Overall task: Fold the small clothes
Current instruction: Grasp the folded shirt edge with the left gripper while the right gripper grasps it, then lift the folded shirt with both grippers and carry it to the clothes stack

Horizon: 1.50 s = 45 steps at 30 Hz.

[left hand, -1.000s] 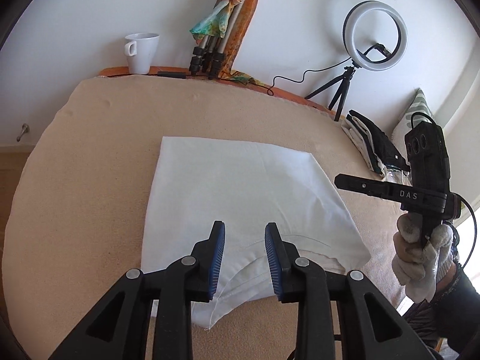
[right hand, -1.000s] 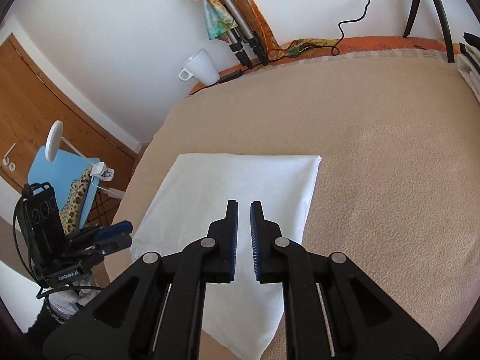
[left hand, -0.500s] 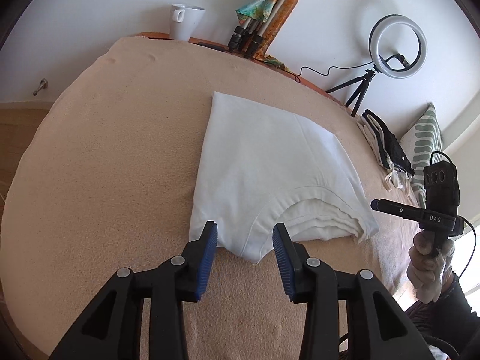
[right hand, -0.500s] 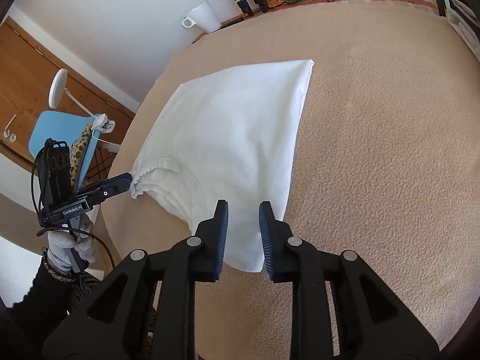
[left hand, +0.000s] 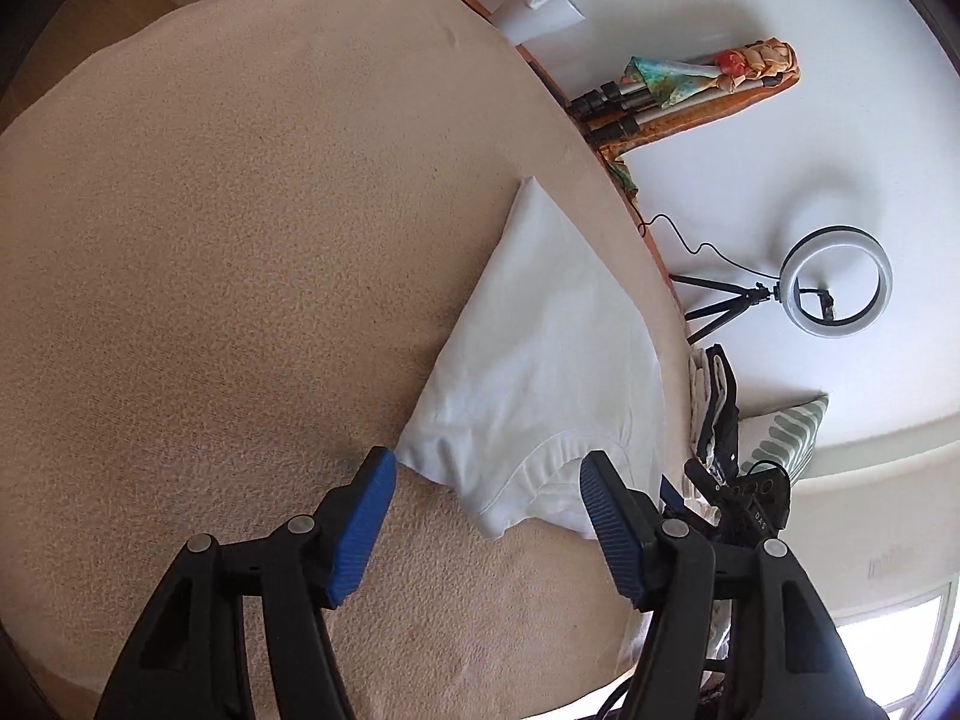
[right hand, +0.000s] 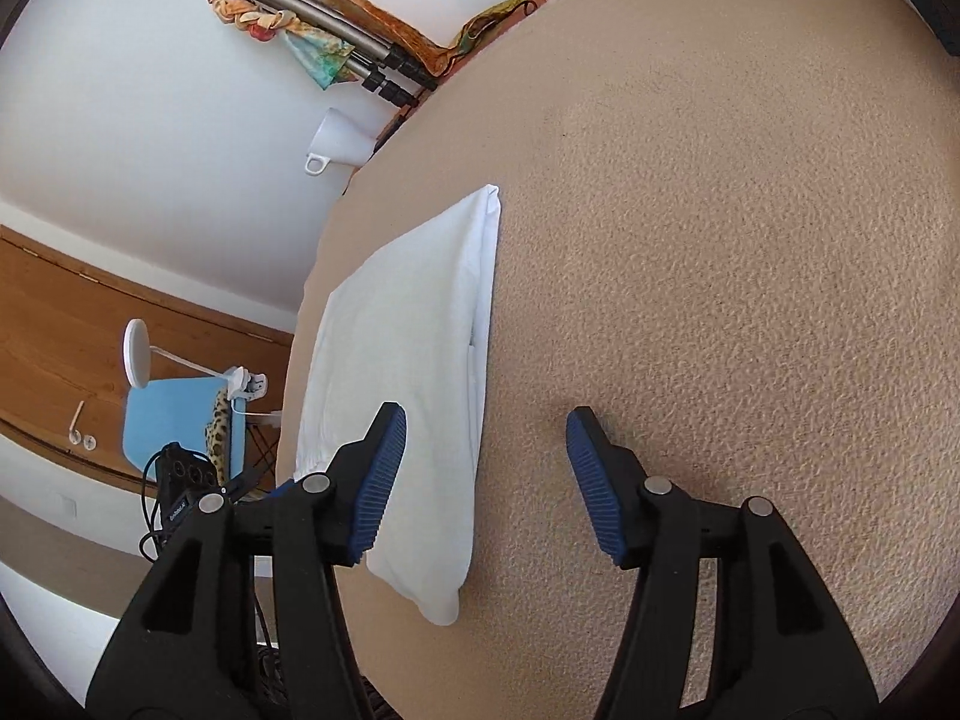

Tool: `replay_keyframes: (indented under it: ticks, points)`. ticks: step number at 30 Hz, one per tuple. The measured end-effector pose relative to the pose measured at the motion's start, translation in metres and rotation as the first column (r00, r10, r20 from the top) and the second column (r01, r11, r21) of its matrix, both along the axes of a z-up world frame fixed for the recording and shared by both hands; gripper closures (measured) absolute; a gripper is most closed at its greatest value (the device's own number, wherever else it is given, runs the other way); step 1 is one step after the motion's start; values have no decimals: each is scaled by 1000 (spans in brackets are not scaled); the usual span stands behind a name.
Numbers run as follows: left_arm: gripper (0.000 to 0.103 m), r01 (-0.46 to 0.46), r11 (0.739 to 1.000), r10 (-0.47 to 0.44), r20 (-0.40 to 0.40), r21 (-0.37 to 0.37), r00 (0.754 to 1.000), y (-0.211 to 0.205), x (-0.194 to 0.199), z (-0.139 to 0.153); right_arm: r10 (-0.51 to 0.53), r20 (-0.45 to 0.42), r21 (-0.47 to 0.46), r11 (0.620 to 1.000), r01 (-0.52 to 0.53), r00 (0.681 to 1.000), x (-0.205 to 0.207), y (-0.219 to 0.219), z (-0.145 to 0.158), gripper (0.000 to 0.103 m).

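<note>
A white folded garment (left hand: pixel 540 372) lies flat on the beige padded table (left hand: pixel 240 240). My left gripper (left hand: pixel 486 480) is wide open just above the garment's near corner, with the neckline edge between its blue pads. In the right wrist view the garment (right hand: pixel 408 360) lies at the left. My right gripper (right hand: pixel 483 450) is wide open over the garment's right-hand folded edge, one pad above cloth, the other above bare table (right hand: pixel 720 300). Neither gripper holds anything.
A white mug (left hand: pixel 540 12), tripod legs with a colourful scarf (left hand: pixel 690 78) and a ring light (left hand: pixel 837 282) stand beyond the table's far edge. A stack of dark and light clothes (left hand: pixel 714 396) lies at the right edge. A blue chair (right hand: pixel 174 414) stands beside the table.
Both grippers have opened wide and rolled sideways. Both have dropped lower and closer to the garment's near corners. The garment itself has not moved.
</note>
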<state>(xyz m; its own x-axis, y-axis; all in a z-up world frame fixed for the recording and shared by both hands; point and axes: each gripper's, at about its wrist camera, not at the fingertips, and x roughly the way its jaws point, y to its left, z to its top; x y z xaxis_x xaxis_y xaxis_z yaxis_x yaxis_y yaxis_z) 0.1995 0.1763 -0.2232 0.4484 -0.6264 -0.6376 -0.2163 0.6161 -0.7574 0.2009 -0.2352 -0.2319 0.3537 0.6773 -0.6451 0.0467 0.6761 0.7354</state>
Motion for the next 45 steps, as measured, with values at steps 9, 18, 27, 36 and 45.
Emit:
replay_keyframes:
  ticks: [9,18,27,36,45]
  points:
    - [38,-12,1000,12,-2,-12,1000,-20,19,-4,-16,14,51,999,15,1000,16,5,-6,44]
    - [48,-13,1000,13,5,-11,1000,-28,33,-5,4,24,67,998,-6,1000,42,28,-12,48]
    - [84,0,995,-2,22,98,1000,-43,46,1,4,0,52,999,-4,1000,59,45,-15,75]
    - [89,54,963,-102,173,264,980,-73,36,45,40,62,-75,997,-35,997,56,61,9,94]
    - [90,85,969,-138,224,230,965,-96,27,72,95,146,-170,983,-70,985,43,81,61,95]
